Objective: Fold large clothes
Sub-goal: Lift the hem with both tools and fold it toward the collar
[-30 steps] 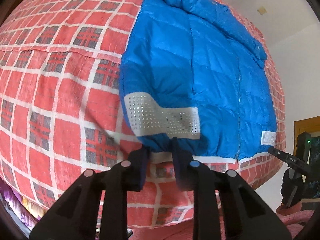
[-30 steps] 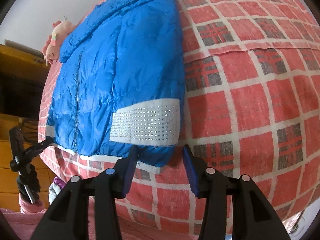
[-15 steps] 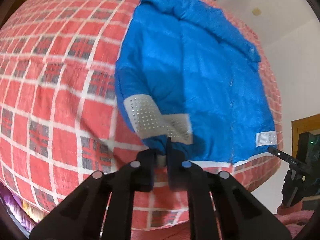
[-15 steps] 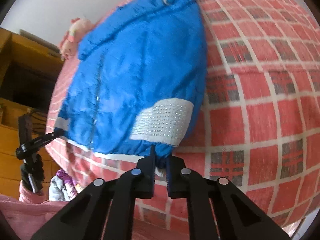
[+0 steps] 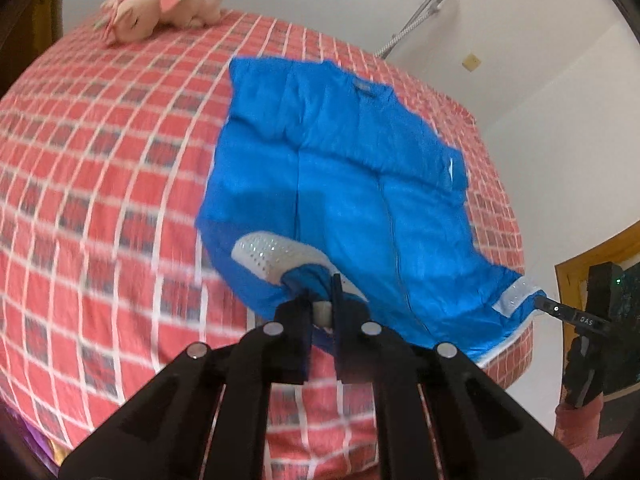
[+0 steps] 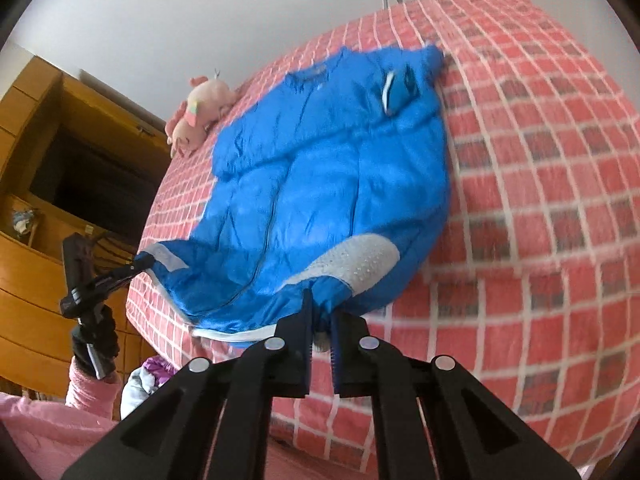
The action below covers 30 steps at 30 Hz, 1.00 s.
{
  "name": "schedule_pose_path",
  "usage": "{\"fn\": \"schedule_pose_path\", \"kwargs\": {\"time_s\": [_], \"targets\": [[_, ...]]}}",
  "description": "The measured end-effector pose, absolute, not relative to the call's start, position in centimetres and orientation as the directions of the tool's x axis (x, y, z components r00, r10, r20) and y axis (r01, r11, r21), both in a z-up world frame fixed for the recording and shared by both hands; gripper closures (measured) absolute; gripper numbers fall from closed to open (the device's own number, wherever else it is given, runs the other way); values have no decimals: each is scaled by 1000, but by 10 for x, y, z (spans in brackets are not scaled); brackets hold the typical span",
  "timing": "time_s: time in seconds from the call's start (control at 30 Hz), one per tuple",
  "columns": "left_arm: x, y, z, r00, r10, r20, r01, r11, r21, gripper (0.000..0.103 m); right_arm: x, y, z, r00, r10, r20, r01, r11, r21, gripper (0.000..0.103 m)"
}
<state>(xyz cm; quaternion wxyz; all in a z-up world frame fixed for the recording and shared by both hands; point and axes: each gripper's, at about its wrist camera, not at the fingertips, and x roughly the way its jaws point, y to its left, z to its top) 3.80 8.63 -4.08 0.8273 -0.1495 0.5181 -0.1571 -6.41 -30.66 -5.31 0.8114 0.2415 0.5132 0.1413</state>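
White walls stand behind a bed [image 5: 100, 184] covered with a red checked blanket, and in the left wrist view we see a pink plush toy [image 5: 160, 4] lying at its far edge. On the blanket lies a blue padded jacket [image 5: 340, 184], its far part flat on the bed and its near hem raised off the blanket. Our left gripper [image 5: 322, 300] is closed on the near corner of the hem, just below a grey studded patch [image 5: 276, 256] – the cloth is bunched between the jaws. At the right edge of this view the right gripper [image 5: 540, 302] pinches the other hem corner.

From the right wrist view we see a wooden cabinet [image 6: 44, 184] at the left, and the plush toy [image 6: 200, 108] near the jacket [image 6: 320, 184] collar. Our right gripper [image 6: 320, 320] is closed on its hem corner under a second grey patch [image 6: 352, 264]. Further left, the left gripper [image 6: 142, 262] – held by a gloved hand [image 6: 96, 340] with a pink sleeve [image 6: 86, 392] – grips the opposite corner.
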Motion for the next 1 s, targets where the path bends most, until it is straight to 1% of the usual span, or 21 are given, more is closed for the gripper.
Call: {"fn": "schedule_pose_path", "kwargs": {"time_s": [0.17, 0.37, 0.53, 0.63, 0.77, 1.0], "targets": [[74, 79, -22, 459, -411, -787, 141, 909, -392, 97, -28, -317, -31, 460, 455, -763, -2, 860, 511, 97], [127, 71, -4, 493, -421, -761, 170, 905, -390, 97, 20, -332, -16, 486, 452, -748, -5, 857, 514, 97], [179, 63, 2, 508, -419, -753, 185, 906, -380, 97, 77, -344, -10, 491, 456, -742, -1, 852, 523, 97], [217, 60, -5, 506, -417, -755, 176, 907, -382, 97, 115, -353, -13, 482, 461, -745, 18, 845, 534, 97], [266, 53, -25, 477, -405, -780, 156, 912, -379, 96, 163, -362, -29, 449, 455, -769, 48, 847, 529, 97], [342, 47, -73, 418, -366, -831, 101, 928, -358, 96, 245, -375, -75, 380, 443, -812, 119, 847, 518, 97]]}}
